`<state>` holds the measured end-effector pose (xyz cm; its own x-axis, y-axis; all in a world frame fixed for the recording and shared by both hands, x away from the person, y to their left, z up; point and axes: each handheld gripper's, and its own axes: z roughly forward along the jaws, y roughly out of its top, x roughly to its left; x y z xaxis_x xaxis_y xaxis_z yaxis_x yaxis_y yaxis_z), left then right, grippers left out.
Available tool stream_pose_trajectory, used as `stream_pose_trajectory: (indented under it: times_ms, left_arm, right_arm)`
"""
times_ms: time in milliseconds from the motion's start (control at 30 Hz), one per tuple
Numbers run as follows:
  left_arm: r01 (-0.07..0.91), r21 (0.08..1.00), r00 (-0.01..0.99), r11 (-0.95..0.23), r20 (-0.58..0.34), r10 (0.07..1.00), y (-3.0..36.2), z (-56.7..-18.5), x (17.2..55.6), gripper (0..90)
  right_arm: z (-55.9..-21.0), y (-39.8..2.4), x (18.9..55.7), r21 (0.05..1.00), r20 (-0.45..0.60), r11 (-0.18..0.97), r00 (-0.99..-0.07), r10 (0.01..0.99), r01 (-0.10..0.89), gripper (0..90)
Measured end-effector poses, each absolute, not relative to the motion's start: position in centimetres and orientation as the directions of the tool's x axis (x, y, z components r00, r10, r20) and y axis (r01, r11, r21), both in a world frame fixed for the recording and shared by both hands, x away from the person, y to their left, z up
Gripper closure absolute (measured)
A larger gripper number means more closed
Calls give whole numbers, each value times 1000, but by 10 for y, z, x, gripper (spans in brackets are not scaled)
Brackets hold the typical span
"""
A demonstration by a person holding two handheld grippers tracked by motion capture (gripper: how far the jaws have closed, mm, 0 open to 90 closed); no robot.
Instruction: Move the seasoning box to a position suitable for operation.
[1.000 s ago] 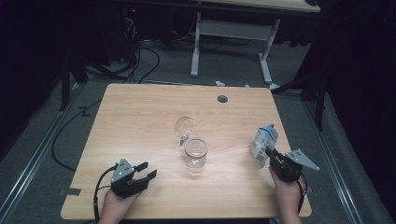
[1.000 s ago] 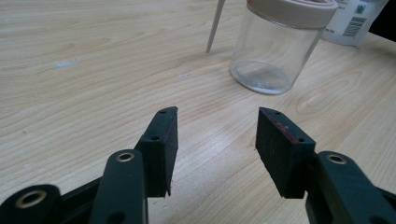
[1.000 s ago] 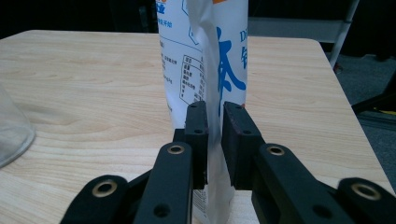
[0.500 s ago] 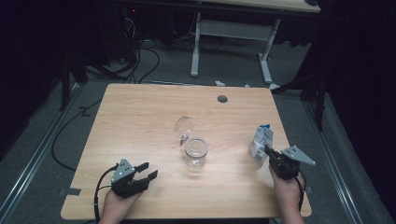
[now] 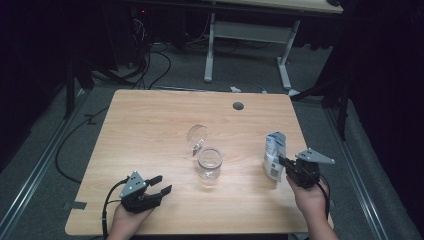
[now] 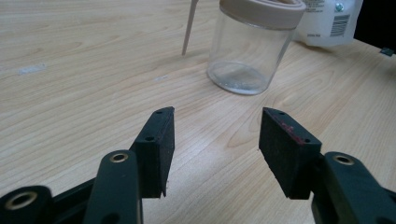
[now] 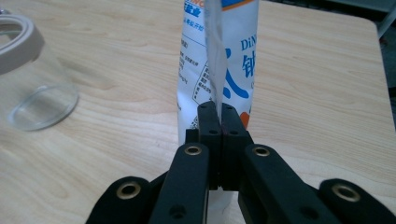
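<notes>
Two grippers over table (image 5: 150, 125). Pouch (image 5: 274, 154) near right edge, right gripper (image 5: 286, 163) clamped on thin side seam. Glass jar (image 5: 209, 163) mid-table, hinged lid (image 5: 197, 135) open behind. Left gripper (image 5: 161, 184) empty, jaws just widened. Risk: seam-only pinch lets pouch swing or slip; tilt could spill contents beside jar.
</notes>
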<state>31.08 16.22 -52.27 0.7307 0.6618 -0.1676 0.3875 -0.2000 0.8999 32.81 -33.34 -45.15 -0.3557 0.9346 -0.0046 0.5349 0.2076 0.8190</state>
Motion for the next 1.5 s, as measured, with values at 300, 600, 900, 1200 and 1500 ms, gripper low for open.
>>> stream_pose_trajectory:
  times_ms: [300, 600, 900, 1200, 1500]
  left_arm:
    - [360, 915, 746, -185, -163, 645, 165, -522, 309, 458]
    - [347, 917, 760, -197, -152, 632, 163, -524, 308, 452]
    - [343, 918, 766, -199, -151, 625, 161, -525, 308, 438]
    - [307, 926, 774, -221, -108, 623, 157, -525, 303, 409]
    - [298, 925, 783, -237, -96, 614, 153, -525, 302, 397]
  right_arm:
    - [-433, -321, 327, 745, 16, 271, -423, 906, 609, 900]
    - [-419, -311, 326, 662, 45, 326, -470, 881, 675, 900]
    - [-408, -296, 329, 569, 36, 396, -503, 864, 721, 900]
    - [-402, -281, 332, 503, 21, 449, -530, 848, 738, 900]
    - [-398, -274, 333, 452, 27, 472, -540, 841, 757, 900]
